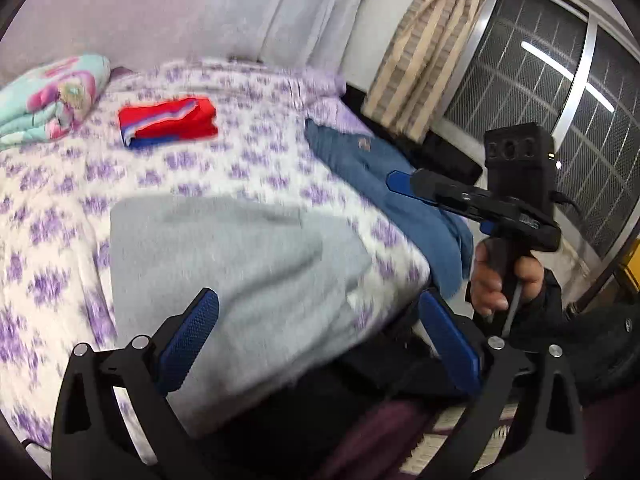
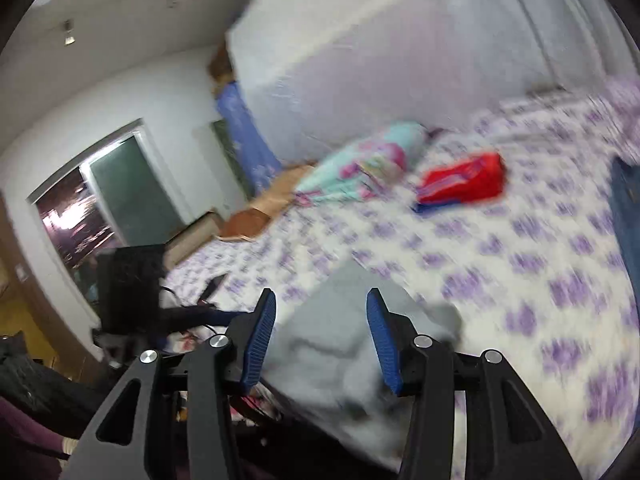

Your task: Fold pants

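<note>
Left wrist view shows the grey pants (image 1: 240,272) folded at frame centre on the floral bedspread (image 1: 60,200), with the left gripper (image 1: 320,340) and right gripper (image 2: 320,344) both released, holding nothing.

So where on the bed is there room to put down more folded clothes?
The widest bare stretch of bedspread lies between the grey pants at the near edge and the folded red and blue garment. More bare room runs left of the grey pants. It is crowded along the right edge, where blue clothing lies, and at the far left by the floral blanket.
</note>
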{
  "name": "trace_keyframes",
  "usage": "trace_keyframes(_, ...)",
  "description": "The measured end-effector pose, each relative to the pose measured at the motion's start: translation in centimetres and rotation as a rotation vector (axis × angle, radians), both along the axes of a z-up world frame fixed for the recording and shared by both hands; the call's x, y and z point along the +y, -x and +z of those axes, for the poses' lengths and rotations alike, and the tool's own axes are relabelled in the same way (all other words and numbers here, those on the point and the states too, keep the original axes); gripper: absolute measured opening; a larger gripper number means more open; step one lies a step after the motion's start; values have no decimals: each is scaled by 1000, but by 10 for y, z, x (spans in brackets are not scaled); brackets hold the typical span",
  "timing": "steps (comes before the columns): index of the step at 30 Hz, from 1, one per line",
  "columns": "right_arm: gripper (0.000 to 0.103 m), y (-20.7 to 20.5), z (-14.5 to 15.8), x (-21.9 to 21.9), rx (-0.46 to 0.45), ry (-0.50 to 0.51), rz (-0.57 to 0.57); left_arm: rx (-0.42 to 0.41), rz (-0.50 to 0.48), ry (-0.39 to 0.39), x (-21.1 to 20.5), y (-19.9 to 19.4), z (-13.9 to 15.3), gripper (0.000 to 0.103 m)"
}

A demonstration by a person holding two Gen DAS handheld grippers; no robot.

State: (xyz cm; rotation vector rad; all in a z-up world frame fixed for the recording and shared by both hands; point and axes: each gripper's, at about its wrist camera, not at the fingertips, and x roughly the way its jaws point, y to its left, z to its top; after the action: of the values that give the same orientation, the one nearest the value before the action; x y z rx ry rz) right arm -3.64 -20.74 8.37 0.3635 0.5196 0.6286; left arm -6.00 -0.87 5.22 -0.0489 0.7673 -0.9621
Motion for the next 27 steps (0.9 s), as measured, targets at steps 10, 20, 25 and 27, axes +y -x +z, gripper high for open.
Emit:
trace_keyframes(10,79,-40,-84,0,272,-32,-27,144,-2,-19,-13,-44,-60,98)
trace_keyframes(20,100,-27,-134,-26,466,-107,-52,323,197,81,89,-89,-95,98)
trace_keyframes(25,100,-51,-145,-7,479,-237,45,330,116,62,53,-99,-108,98)
trace_keyframes(27,100,-68,-147,2,530,-279,83,350,118,49,49,-107,-114,98)
